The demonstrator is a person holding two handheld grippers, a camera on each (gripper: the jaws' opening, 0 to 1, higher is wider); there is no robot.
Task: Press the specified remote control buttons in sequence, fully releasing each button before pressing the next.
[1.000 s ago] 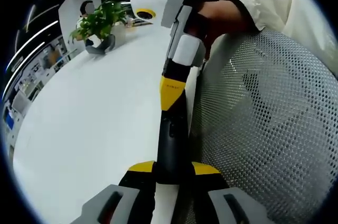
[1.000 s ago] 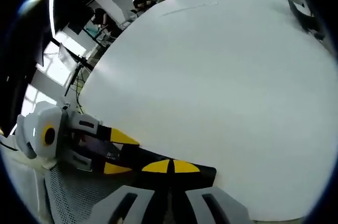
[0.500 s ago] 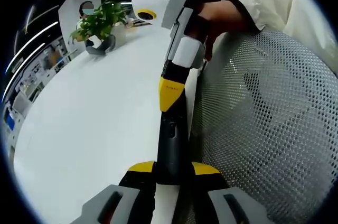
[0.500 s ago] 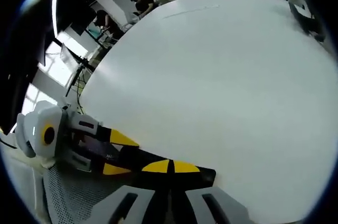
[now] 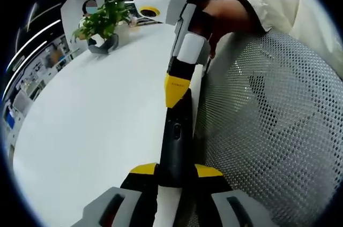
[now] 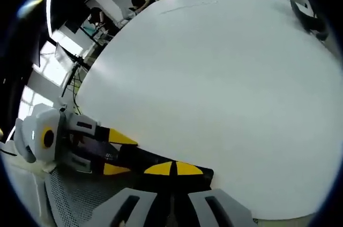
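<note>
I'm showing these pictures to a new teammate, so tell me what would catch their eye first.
First, the dark remote control, clamped between the yellow-tipped jaws of the left gripper at the edge of the white table, with the right gripper meeting it from the far end, its jaws closed. Next, the white mesh chair back beside them, and the potted plant at the table's far side.
</note>
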